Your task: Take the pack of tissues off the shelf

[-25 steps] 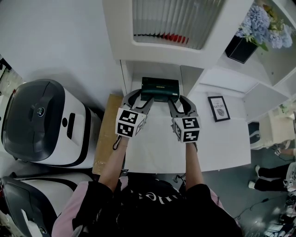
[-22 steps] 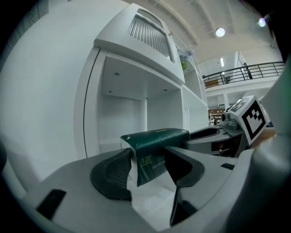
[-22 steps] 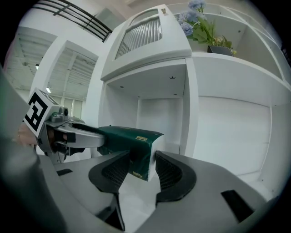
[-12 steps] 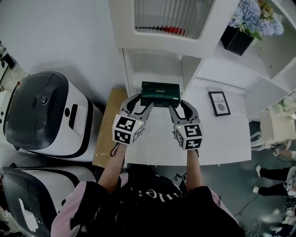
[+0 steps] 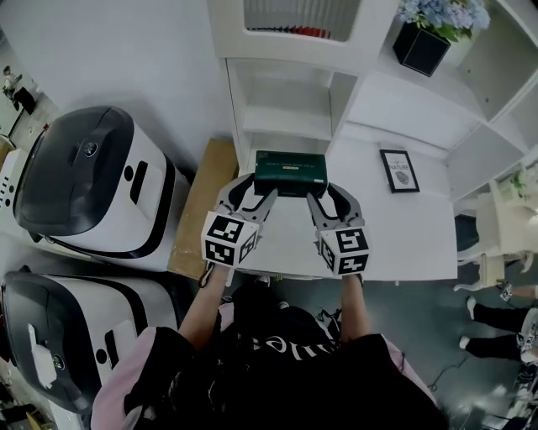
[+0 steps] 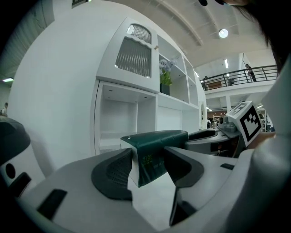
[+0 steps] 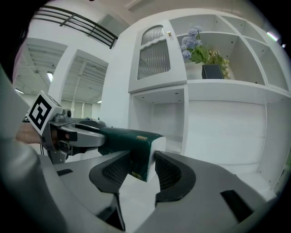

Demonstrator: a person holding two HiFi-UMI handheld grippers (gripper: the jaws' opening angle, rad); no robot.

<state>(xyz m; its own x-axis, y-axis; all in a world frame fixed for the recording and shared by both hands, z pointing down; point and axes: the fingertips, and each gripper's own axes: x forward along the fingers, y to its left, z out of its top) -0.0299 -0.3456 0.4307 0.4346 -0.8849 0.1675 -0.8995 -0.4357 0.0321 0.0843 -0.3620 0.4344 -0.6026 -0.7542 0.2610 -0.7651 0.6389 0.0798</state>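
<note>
The pack of tissues (image 5: pixel 290 170), dark green with white ends, is out of the shelf niche (image 5: pixel 288 107) and over the white counter (image 5: pixel 403 239). My left gripper (image 5: pixel 259 188) grips its left end and my right gripper (image 5: pixel 326 193) its right end, both shut on it. In the left gripper view the pack (image 6: pixel 157 152) sits between the pads of the left gripper (image 6: pixel 148 166), with the other gripper behind it. In the right gripper view the right gripper (image 7: pixel 142 170) clamps the pack's (image 7: pixel 129 139) white end.
A white shelf unit stands behind the counter, with a ribbed cabinet door (image 5: pixel 294 13) above the niche. A framed picture (image 5: pixel 398 171) lies on the counter at the right and a black flower pot (image 5: pixel 419 48) stands higher up. Two white and dark grey machines (image 5: pixel 84 180) and a wooden board (image 5: pixel 200 210) are to the left.
Both grippers have drawn back toward me with the pack between them. The pack has come out of the shelf niche and is over the counter.
</note>
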